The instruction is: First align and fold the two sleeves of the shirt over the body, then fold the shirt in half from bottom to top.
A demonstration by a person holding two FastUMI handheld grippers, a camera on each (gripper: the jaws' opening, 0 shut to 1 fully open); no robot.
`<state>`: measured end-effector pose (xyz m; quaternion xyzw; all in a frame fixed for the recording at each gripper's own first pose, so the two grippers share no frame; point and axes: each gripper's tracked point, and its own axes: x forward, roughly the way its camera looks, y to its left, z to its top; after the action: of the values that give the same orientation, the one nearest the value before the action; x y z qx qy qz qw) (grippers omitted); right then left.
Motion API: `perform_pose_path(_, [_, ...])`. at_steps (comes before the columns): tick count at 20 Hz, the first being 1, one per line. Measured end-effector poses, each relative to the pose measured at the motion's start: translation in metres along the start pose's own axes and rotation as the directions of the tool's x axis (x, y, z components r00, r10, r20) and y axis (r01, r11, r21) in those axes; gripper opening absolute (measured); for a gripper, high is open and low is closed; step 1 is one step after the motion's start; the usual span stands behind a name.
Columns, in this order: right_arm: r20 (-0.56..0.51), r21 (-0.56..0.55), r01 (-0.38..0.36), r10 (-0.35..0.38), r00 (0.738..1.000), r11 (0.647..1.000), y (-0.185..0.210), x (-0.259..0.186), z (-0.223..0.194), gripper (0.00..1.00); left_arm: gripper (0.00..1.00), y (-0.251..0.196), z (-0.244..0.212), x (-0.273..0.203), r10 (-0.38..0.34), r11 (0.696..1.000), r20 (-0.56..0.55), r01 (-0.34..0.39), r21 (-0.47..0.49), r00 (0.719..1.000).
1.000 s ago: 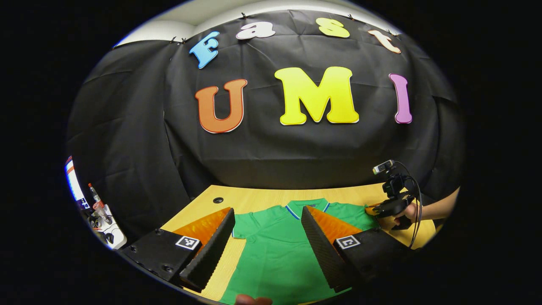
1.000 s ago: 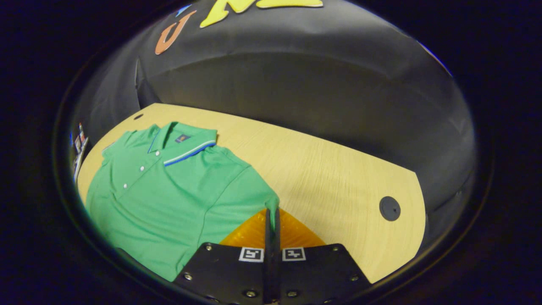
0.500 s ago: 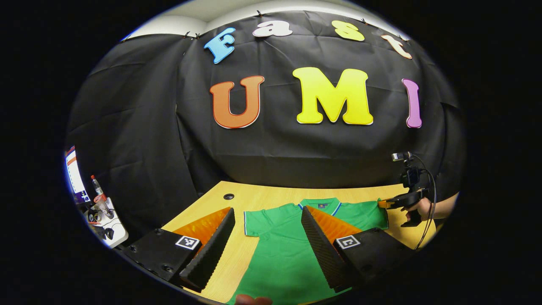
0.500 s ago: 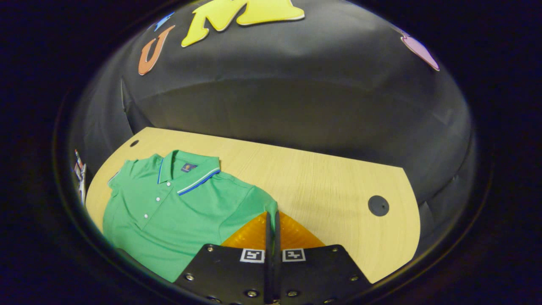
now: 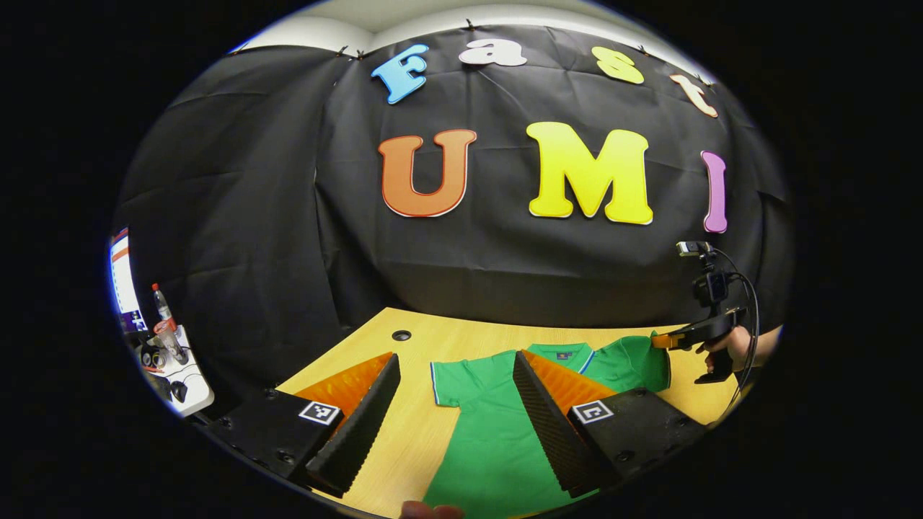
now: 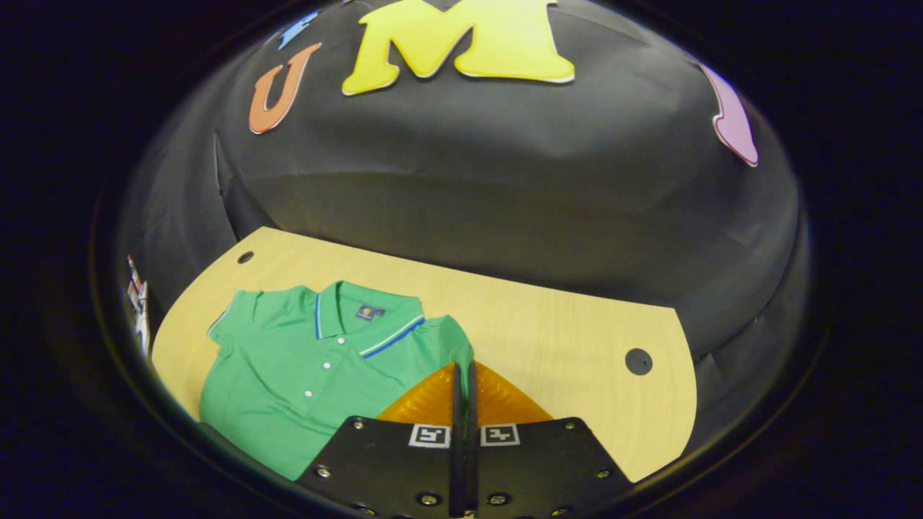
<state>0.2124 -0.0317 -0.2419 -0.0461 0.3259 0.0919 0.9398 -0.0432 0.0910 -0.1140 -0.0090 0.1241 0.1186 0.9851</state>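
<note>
Black cloth hangs in soft creases behind a pale wooden table (image 6: 562, 339), whose fine straight grain runs across a top with rounded corners and two small round cable holes (image 6: 638, 361). On it lies a green polo shirt (image 6: 303, 382), face up, of smooth knit, with a ribbed collar edged in blue and white stripes, a row of small white buttons down the placket and a small dark tag inside the neck. In the right gripper view the right gripper (image 6: 462, 375) is clenched, its two fingers pressed flat together on the edge of the shirt's sleeve (image 6: 453, 344), which rises off the table to the tips in a short peak. In the left gripper view the left gripper (image 5: 454, 404) is released, its two wedge-shaped fingers (image 5: 360, 425) with ridged inner faces spread wide above the shirt's side and the bare wood. Farther off in that view a hand (image 5: 730, 344) holds the right gripper at the lifted sleeve. A white side table (image 5: 177, 367) with bottles stands at the far left.
</note>
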Motion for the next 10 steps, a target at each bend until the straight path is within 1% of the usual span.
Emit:
perform_pose_path(3, [-0.030, -0.001, -0.017, 0.017, 0.999, 1.000, 0.036, -0.002, -0.001, 0.01, 1.00, 0.017, 0.000, 0.006, -0.013, 1.000, 0.007, 0.013, -0.008, 1.000])
perform_pose_path(8, [-0.106, 0.066, -0.073, 0.079, 0.991, 0.995, 0.100, 0.008, -0.012, 0.02, 1.00, 0.044, -0.015, 0.012, -0.031, 0.999, -0.039, 0.029, -0.035, 0.999])
perform_pose_path(10, [-0.116, 0.079, -0.093, 0.102, 0.988, 0.993, 0.118, 0.007, -0.012, 0.06, 1.00, 0.052, -0.018, 0.015, -0.035, 0.999, -0.051, 0.033, -0.037, 0.998])
